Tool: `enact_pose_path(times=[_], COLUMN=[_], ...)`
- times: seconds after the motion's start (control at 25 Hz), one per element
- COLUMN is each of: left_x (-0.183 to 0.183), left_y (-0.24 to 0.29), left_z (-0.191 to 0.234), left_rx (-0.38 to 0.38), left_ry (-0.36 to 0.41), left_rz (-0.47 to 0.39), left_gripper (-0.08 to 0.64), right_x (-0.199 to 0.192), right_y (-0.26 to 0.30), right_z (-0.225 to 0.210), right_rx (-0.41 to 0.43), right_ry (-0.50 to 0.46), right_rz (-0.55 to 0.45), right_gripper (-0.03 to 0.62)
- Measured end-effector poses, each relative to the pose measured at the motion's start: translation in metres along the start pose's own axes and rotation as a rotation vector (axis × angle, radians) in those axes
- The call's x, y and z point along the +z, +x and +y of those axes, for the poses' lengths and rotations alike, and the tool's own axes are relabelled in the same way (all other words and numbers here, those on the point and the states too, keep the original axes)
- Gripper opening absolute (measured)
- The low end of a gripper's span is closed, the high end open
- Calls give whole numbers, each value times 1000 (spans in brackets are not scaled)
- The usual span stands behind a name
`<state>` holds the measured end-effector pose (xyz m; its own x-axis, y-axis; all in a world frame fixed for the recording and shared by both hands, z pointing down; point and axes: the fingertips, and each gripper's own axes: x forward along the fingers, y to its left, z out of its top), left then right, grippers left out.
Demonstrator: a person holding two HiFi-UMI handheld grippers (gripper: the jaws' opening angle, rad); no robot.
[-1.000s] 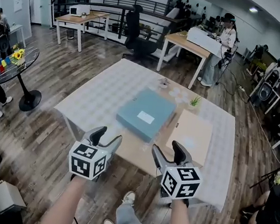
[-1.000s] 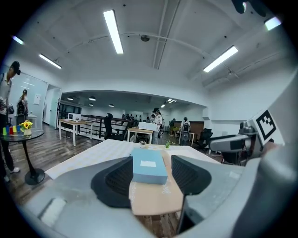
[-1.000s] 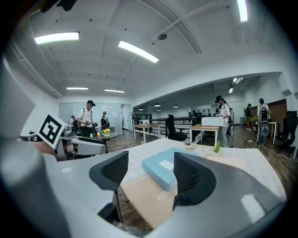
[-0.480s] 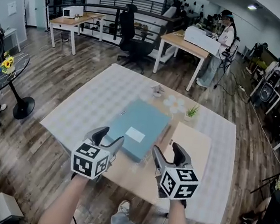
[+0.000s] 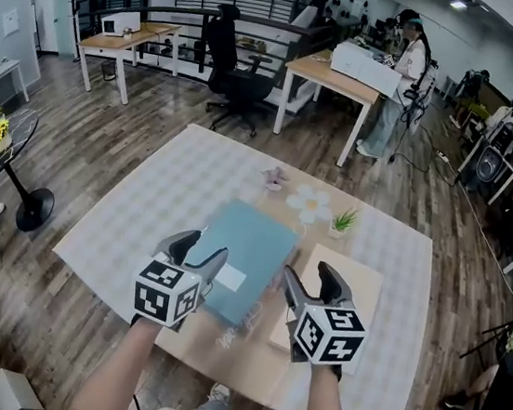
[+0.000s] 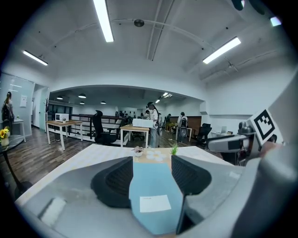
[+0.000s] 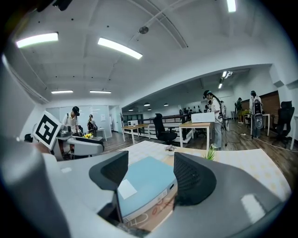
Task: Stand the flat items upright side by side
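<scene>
1. The blue binder [image 5: 248, 253] lies flat on the tabletop [image 5: 159, 201]. Its long axis runs away from the person and its spine is along its right edge. A tan flat folder [image 5: 352, 276] lies flat just beside it on the right. Neither stands upright yet.
2. The left gripper [image 5: 199, 248] hovers at the binder's near left corner, its fingers [image 6: 114, 181] spread apart with nothing held. The binder lies straight ahead, in line with the gap.
3. The right gripper [image 5: 311, 277] hovers at the near right corner, fingers [image 7: 193, 179] likewise apart and empty. The spine lies just ahead and slightly left.
4. Both grippers look about equally near the binder, but the right one is closer to the spine and the tan folder.
5. At the far end, a small pot [image 5: 341, 224] holds a green plant.
</scene>
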<state>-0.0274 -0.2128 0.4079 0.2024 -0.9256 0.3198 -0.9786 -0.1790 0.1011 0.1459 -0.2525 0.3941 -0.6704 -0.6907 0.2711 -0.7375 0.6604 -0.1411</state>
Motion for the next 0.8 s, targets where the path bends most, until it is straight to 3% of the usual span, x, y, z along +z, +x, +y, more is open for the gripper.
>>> enact_pose_path(times=[0.48, 0.8], left_x=[20, 26], left_y=[42, 78], left_z=[35, 75], left_rx=[-11, -145], left_ry=[24, 58], left_rz=[15, 31], left_gripper=[265, 275], right_x=[-4, -20], right_y=[47, 81], right_z=[-23, -14], right_rx=[-21, -134], right_ry=[42, 93], right_rz=[49, 89], right_gripper=[302, 324])
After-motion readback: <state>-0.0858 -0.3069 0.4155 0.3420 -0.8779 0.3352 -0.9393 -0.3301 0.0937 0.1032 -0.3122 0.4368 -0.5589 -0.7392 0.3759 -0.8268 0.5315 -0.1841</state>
